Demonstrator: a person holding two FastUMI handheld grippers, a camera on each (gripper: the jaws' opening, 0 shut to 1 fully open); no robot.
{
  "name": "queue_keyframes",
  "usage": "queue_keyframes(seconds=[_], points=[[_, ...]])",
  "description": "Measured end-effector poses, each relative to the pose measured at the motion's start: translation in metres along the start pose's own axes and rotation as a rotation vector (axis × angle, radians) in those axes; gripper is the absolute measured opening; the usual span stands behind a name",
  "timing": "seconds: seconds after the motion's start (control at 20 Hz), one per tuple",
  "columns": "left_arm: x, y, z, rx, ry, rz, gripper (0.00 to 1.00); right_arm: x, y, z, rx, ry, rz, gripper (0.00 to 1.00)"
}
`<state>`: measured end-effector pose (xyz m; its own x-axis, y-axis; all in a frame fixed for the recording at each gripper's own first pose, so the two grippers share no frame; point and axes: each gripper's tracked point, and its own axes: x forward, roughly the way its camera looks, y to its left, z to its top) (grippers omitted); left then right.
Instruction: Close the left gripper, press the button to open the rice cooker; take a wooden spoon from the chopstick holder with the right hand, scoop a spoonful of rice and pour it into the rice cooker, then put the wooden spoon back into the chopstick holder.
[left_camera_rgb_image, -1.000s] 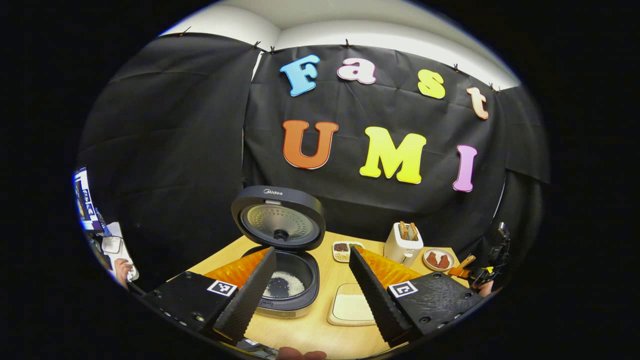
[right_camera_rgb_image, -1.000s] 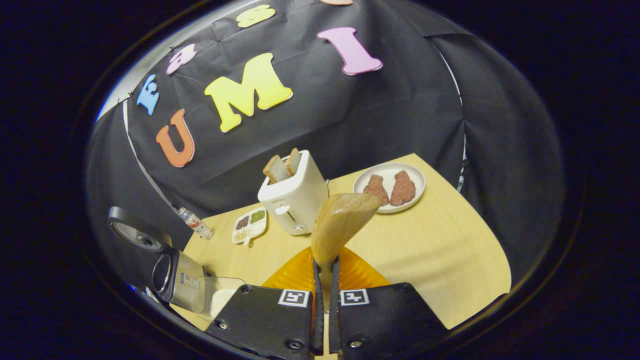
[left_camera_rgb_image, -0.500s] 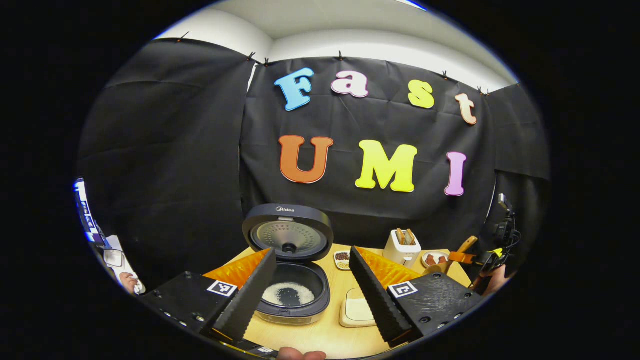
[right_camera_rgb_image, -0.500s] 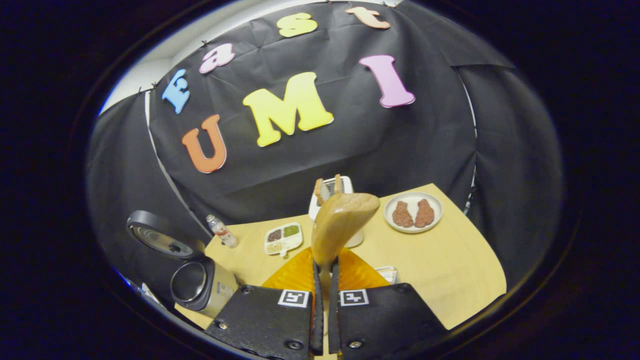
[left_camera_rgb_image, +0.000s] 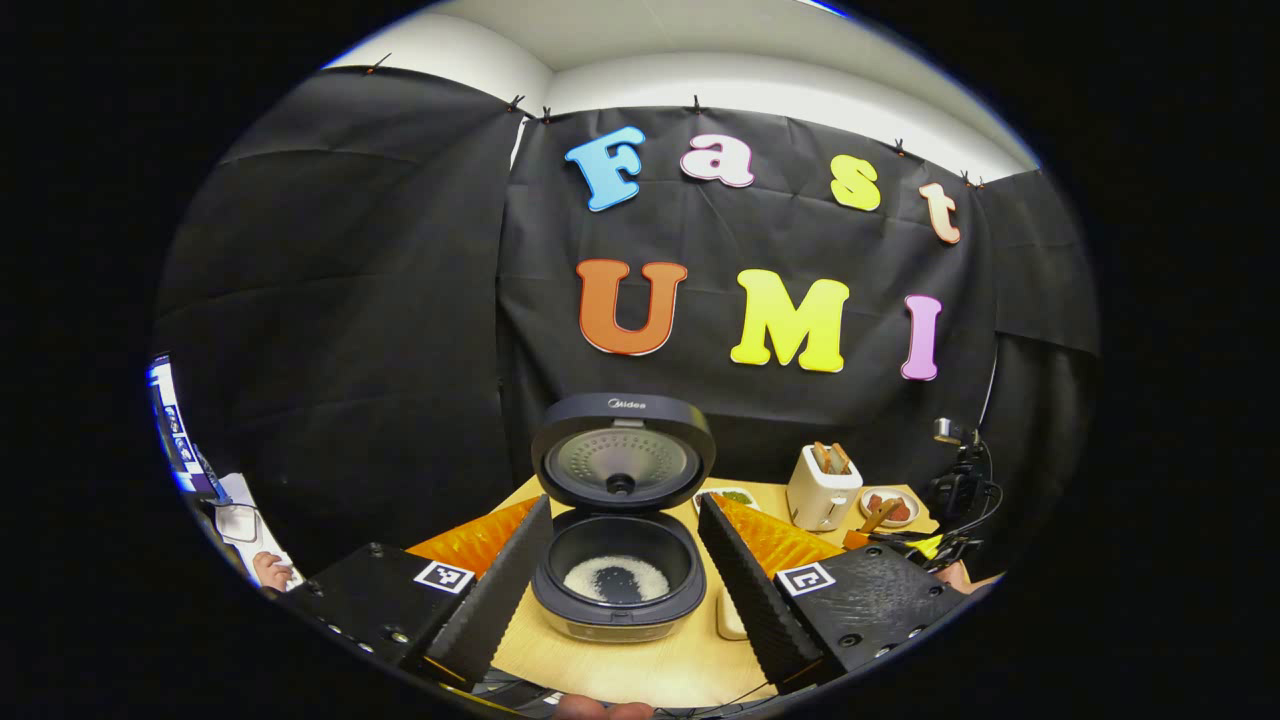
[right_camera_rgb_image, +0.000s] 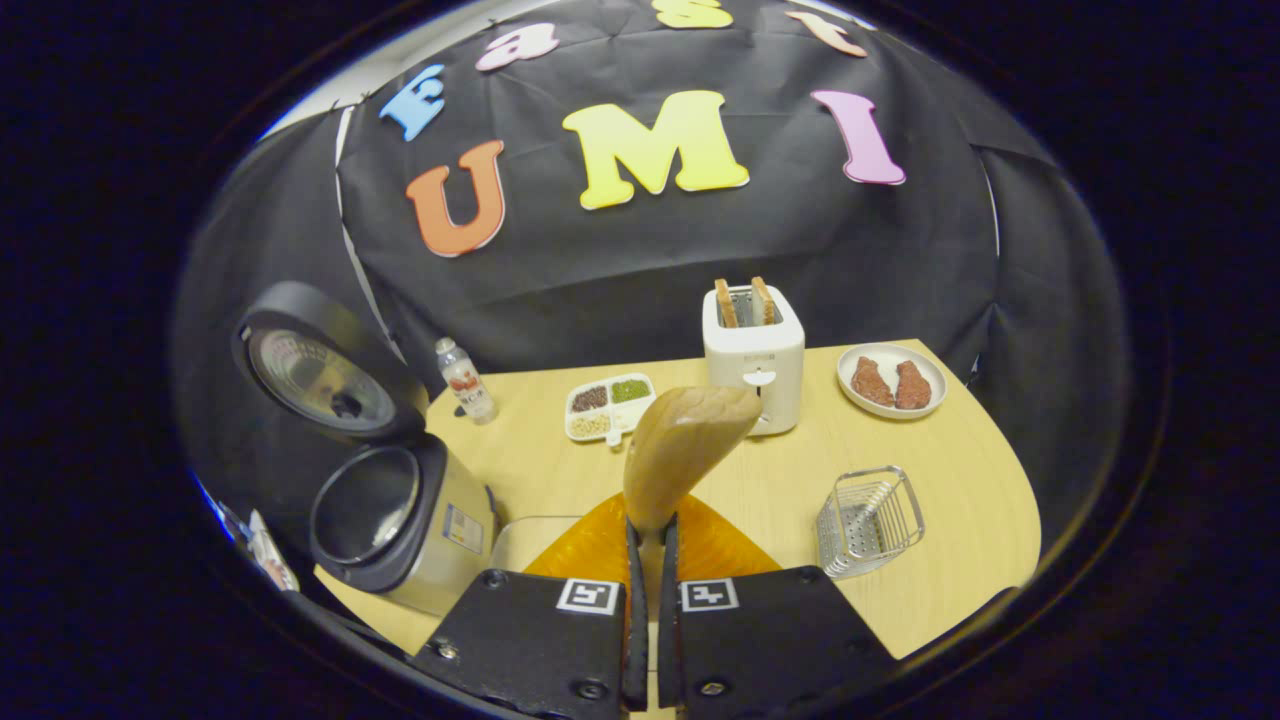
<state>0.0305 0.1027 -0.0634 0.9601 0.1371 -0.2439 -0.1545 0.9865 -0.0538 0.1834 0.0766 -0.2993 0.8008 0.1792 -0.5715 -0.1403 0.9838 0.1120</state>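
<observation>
Right claw (right_camera_rgb_image: 647, 590) was pinching the wooden spoon (right_camera_rgb_image: 685, 450), both fingers pressed on the handle, bowl sticking up ahead of the tips. We saw no rice on the side of the bowl facing the camera. Ahead-right of this claw the wire chopstick holder (right_camera_rgb_image: 868, 520) stood on the counter (right_camera_rgb_image: 960, 520), well apart from the spoon. Ahead-left sat the rice cooker (right_camera_rgb_image: 400, 520), lid (right_camera_rgb_image: 320, 365) swung up. Just left of the claw a clear rice container (right_camera_rgb_image: 525, 540) peeked out, partly hidden. Farther ahead: toaster (right_camera_rgb_image: 753, 350) with two bread slices, a divided tray of grains (right_camera_rgb_image: 610, 405), a small bottle (right_camera_rgb_image: 465, 380), a plate with two meat pieces (right_camera_rgb_image: 890, 380) ahead-right.

Left claw (left_camera_rgb_image: 622, 565) was spread wide, holding nothing. We saw the rice cooker (left_camera_rgb_image: 620, 580) straight ahead between its fingers, not touching them, lid (left_camera_rgb_image: 622, 462) upright, a ring of white rice (left_camera_rgb_image: 615, 580) in the pot bottom. Far right of this claw the other claw showed with the spoon (left_camera_rgb_image: 880, 515), small and hard to make out, near the toaster (left_camera_rgb_image: 822, 490).
</observation>
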Motion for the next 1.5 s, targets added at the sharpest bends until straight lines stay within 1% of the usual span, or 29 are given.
queue_keyframes(seconds=[0.1, 0.25, 0.4, 0.5, 0.75, 0.9, 1.2, 1.3, 1.5], points=[[0.0, 0.007, -0.007, 0.005, 0.019, 0.0, 0.95, 0.014, -0.003, -0.014, -0.09, -0.005, -0.052, 0.09], [-0.002, 0.016, -0.016, 0.006, 0.044, 0.002, 0.95, 0.025, -0.009, -0.023, -0.242, -0.024, -0.134, 0.09], [-0.001, 0.022, -0.021, 0.007, 0.063, 0.002, 0.95, 0.028, 0.001, -0.032, -0.313, -0.047, -0.159, 0.09], [-0.001, 0.028, -0.023, 0.001, 0.066, 0.004, 0.95, 0.031, 0.016, -0.04, -0.334, -0.047, -0.14, 0.09], [-0.005, 0.04, -0.027, -0.006, 0.077, 0.02, 0.95, 0.027, 0.061, -0.062, -0.178, 0.015, 0.007, 0.09], [-0.008, 0.047, -0.029, -0.013, 0.078, 0.031, 0.95, 0.021, 0.072, -0.062, -0.05, 0.047, 0.061, 0.09], [-0.009, 0.037, -0.029, -0.028, 0.085, 0.022, 0.95, 0.011, 0.081, -0.056, 0.191, 0.105, 0.159, 0.09], [-0.011, 0.032, -0.029, -0.026, 0.085, 0.019, 0.95, 0.01, 0.083, -0.052, 0.289, 0.119, 0.191, 0.09], [-0.009, 0.019, -0.026, -0.017, 0.087, 0.018, 0.95, 0.015, 0.069, -0.055, 0.44, 0.157, 0.234, 0.09]])
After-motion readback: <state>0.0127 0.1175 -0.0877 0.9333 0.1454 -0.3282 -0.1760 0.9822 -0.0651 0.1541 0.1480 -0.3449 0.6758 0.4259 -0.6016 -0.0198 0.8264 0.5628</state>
